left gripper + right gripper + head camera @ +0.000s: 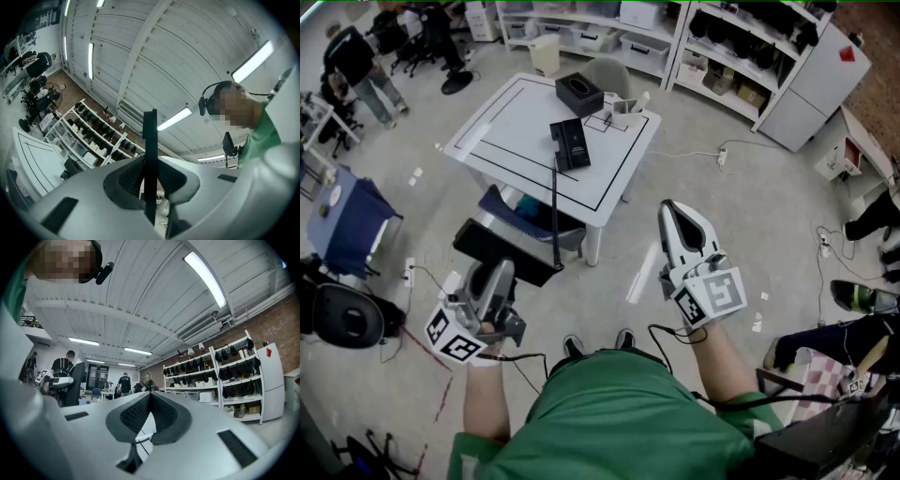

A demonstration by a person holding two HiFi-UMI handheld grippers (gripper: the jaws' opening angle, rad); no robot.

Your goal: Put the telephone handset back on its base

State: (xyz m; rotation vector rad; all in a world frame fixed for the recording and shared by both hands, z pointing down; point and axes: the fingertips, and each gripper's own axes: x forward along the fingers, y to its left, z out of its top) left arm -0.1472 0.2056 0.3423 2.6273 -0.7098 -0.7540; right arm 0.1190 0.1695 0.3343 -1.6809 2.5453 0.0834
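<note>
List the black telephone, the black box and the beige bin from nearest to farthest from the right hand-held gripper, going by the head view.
From the right hand-held gripper:
1. black telephone, on the near half of the table.
2. black box, at the table's far edge.
3. beige bin, standing past the table's far side.

You stood on a grey concrete floor point(741, 216), with a white table point(502, 127) lined in black ahead of you. White shelving point(722, 56) ran along the far side, next to a white cabinet point(811, 89). A brick wall point(283, 324) rose behind it, under a ribbed white ceiling point(140, 291) with lit strip lights point(204, 273).
</note>
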